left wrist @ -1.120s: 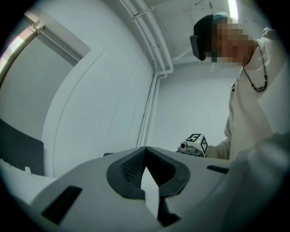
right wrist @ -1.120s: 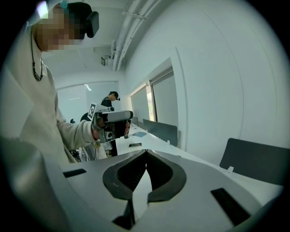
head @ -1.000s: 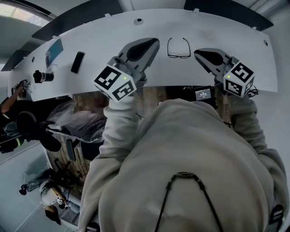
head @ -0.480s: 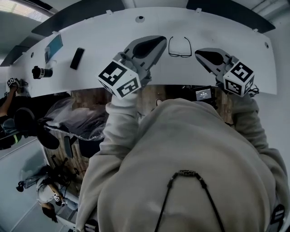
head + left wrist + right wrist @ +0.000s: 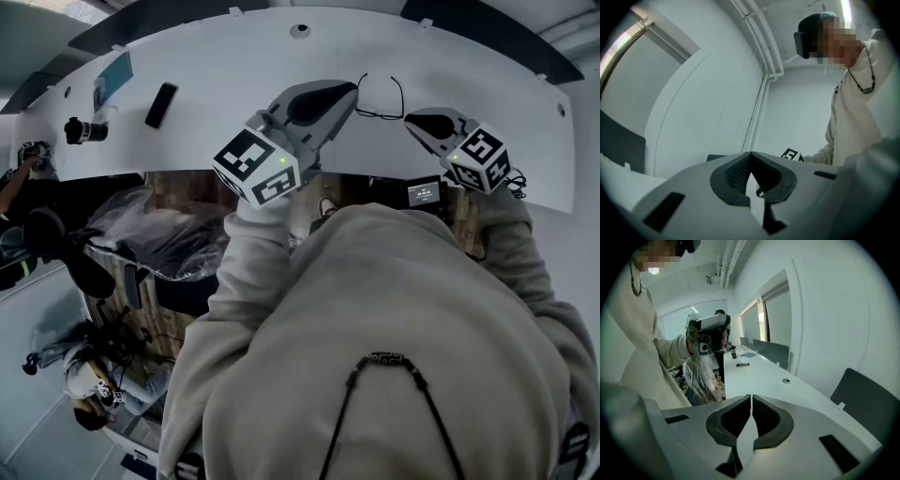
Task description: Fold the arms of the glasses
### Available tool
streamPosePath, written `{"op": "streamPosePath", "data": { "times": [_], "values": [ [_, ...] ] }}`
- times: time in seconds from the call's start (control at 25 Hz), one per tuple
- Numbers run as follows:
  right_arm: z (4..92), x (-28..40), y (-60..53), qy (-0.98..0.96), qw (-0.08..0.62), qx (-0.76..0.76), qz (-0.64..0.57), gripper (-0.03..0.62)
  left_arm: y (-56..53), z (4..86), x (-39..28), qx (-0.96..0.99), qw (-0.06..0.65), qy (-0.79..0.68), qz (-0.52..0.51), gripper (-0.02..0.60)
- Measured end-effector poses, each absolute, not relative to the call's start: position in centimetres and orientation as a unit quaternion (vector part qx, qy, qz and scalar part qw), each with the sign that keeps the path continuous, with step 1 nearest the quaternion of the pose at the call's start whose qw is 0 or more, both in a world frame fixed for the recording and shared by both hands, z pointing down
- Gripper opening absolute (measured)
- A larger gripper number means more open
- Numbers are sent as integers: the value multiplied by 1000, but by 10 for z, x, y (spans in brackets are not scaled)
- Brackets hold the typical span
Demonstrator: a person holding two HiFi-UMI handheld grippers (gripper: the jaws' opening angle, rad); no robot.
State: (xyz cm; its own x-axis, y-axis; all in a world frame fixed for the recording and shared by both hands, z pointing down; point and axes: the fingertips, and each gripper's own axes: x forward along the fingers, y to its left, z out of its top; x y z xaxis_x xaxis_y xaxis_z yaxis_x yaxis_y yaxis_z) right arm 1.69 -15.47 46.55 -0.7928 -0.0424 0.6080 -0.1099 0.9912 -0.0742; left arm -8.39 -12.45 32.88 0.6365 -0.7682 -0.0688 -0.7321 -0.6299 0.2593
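Observation:
Black-framed glasses (image 5: 380,101) lie on the white table (image 5: 216,112), arms spread and pointing away from me. My left gripper (image 5: 351,91) hovers just left of them, held level, jaws shut. In the left gripper view its pads (image 5: 736,171) meet at the tip, with a thin dark curved bit (image 5: 758,191) in the hollow behind; I cannot tell what that is. My right gripper (image 5: 411,119) sits just right of the glasses, tilted down at the table, shut with nothing between its pads (image 5: 766,420). Neither gripper view shows the glasses.
A black phone (image 5: 161,104), a blue-screened device (image 5: 112,80) and a small black camera (image 5: 82,130) lie on the table's left part. A cable hole (image 5: 300,30) is behind the glasses. A small screen (image 5: 420,192) hangs under the near edge. Dark chairs (image 5: 867,399) stand beyond.
My right gripper has sunk toward the table and tipped downward. The left gripper's tip now shows closer to the glasses' left side. The glasses lie as before.

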Motion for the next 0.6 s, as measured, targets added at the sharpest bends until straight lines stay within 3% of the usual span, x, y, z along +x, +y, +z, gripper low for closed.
{"op": "streamPosePath", "data": {
  "times": [0.4,0.6],
  "values": [
    [526,3,-184,-922,383,-15,53,21,-135,349,-97,870,131,-465,-98,5],
    [583,12,-199,-884,465,-41,11,23,-136,358,-113,846,140,-504,-100,5]
  ]
}}
